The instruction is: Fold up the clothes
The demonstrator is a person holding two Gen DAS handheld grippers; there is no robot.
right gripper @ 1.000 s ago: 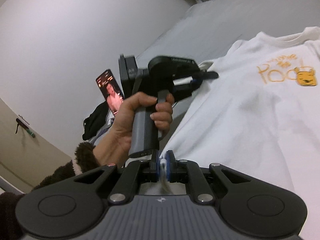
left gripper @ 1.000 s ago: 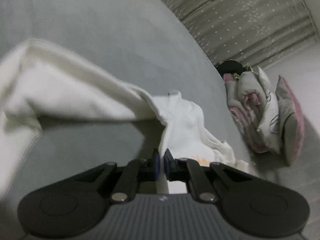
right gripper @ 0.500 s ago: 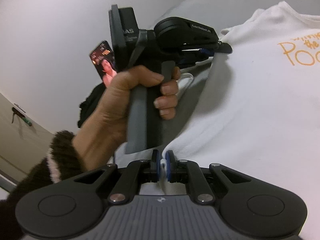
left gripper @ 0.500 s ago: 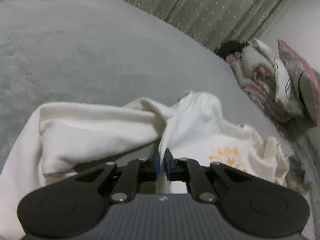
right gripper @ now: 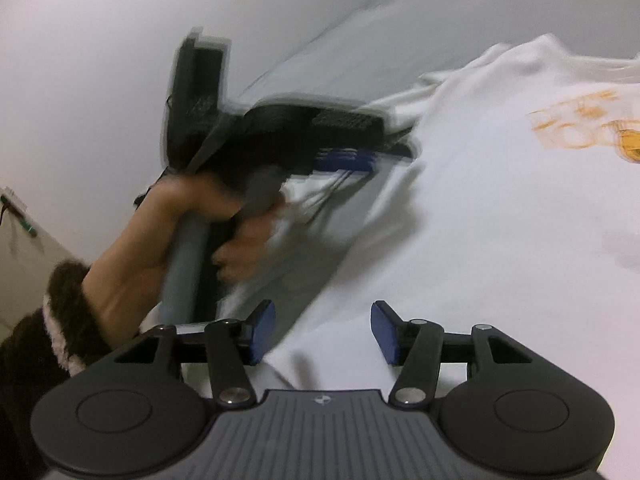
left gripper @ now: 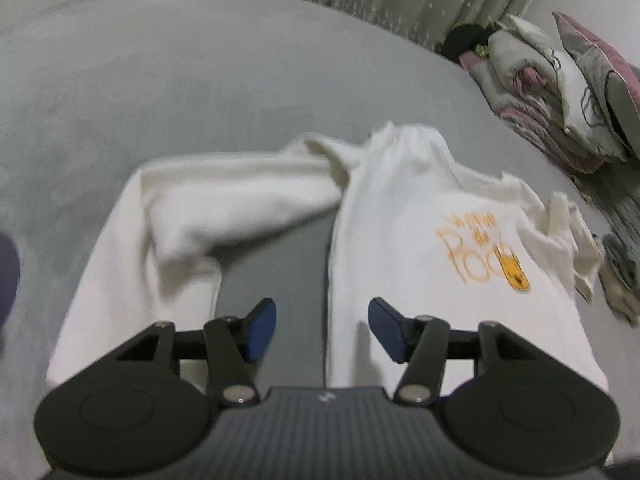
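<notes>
While both jaws open, each hand-held gripper hovers over sweatshirt (unheld)

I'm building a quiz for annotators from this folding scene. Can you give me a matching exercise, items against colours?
Items:
1. sweatshirt
2. bed cover
3. print on the chest
4. pads of the left claw

Colours:
A. blue
B. orange
C. grey
D. cream white

Pairs: 1-D, 2-C, 3-B, 4-A
</notes>
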